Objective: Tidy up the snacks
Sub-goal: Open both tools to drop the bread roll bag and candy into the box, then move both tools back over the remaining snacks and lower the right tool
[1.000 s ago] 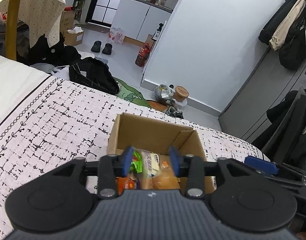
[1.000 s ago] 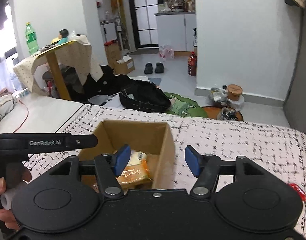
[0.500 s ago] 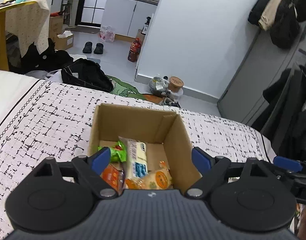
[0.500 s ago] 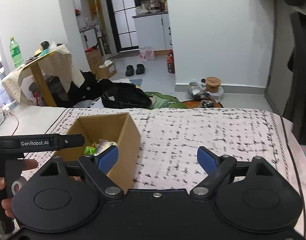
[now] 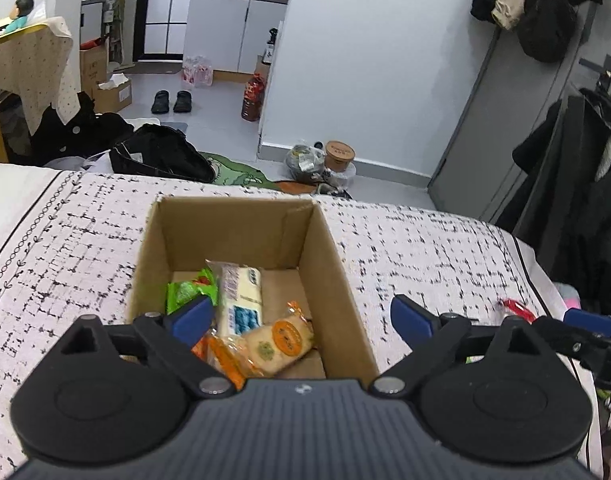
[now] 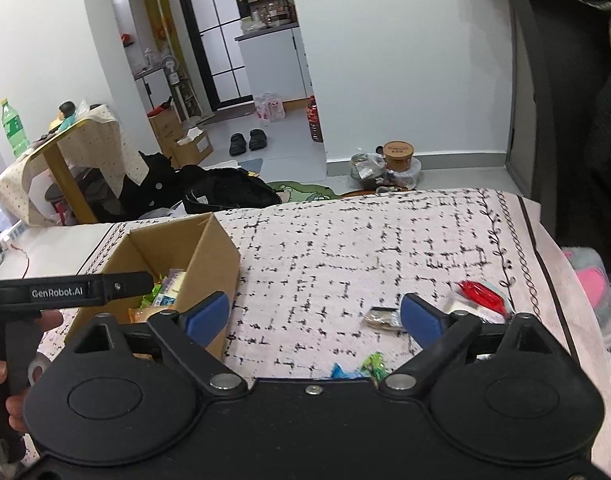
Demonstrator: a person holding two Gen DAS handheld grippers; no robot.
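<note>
Left gripper [image 5: 301,316] hangs over the open brown cardboard box [image 5: 329,264], fingers spread wide and holding nothing, one blue pad above the box's inside, the other out past its right wall. Down in the box lie a green crinkly snack packet [image 5: 189,290], a long pale wafer pack with a blue label [image 5: 241,294], a clear-wrapped cracker pack with an orange round sticker [image 5: 281,342] and an orange wrapper [image 5: 219,356] tucked at the near end, all overlapping. The box sits on a white bedspread with black dashed pattern [image 5: 425,256].

Over on the right gripper [image 6: 313,316], fingers are likewise released and empty, hovering above the bedspread [image 6: 329,264] to the right of the cardboard box [image 6: 209,256]. Loose snacks lie ahead of it on the bed: a red shiny wrapped snack [image 6: 481,294] on a pale packet near the right finger, a small grey-brown sachet [image 6: 381,317] just left of that finger, and a green wrapper [image 6: 374,362] beside a blue wrapper [image 6: 343,372] close under the gripper body. All are well apart from the box.
</note>
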